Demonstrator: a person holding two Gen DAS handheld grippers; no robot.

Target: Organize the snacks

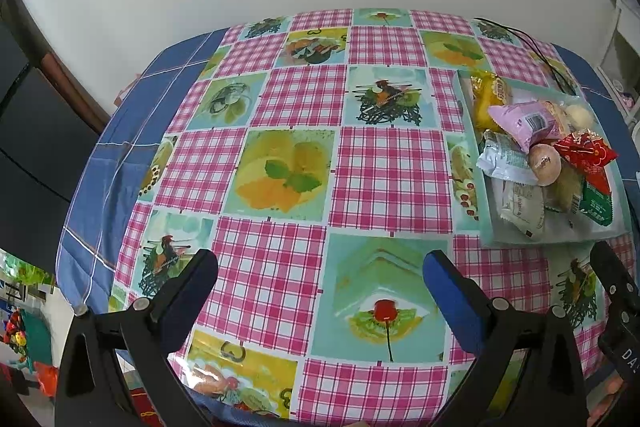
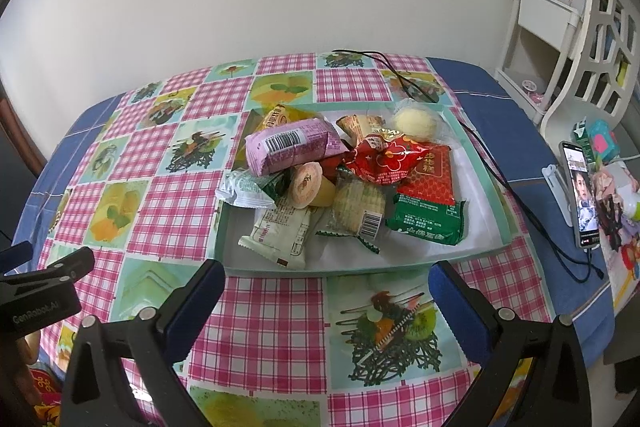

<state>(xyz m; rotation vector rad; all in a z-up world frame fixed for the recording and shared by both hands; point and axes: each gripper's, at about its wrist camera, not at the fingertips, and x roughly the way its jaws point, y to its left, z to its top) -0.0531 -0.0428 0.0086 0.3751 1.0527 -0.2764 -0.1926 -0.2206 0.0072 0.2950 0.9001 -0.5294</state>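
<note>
A shallow mint-green tray [image 2: 496, 203] [image 1: 476, 183] sits on the checked tablecloth and holds a pile of wrapped snacks. On top lie a pink packet [image 2: 292, 145] [image 1: 524, 121], a red packet [image 2: 384, 157] [image 1: 586, 151], a green and red packet [image 2: 430, 203], a jelly cup [image 2: 306, 183] [image 1: 545, 159], a white packet [image 2: 280, 233] and a yellow packet [image 2: 280, 117]. My right gripper [image 2: 326, 281] is open and empty just in front of the tray's near rim. My left gripper [image 1: 320, 269] is open and empty over bare cloth, left of the tray.
A black cable [image 2: 408, 79] runs behind and along the right of the tray to a phone on a stand [image 2: 580, 195]. A white shelf unit [image 2: 560, 39] and clutter stand at the right. The table's blue edge [image 1: 104, 163] drops off at the left.
</note>
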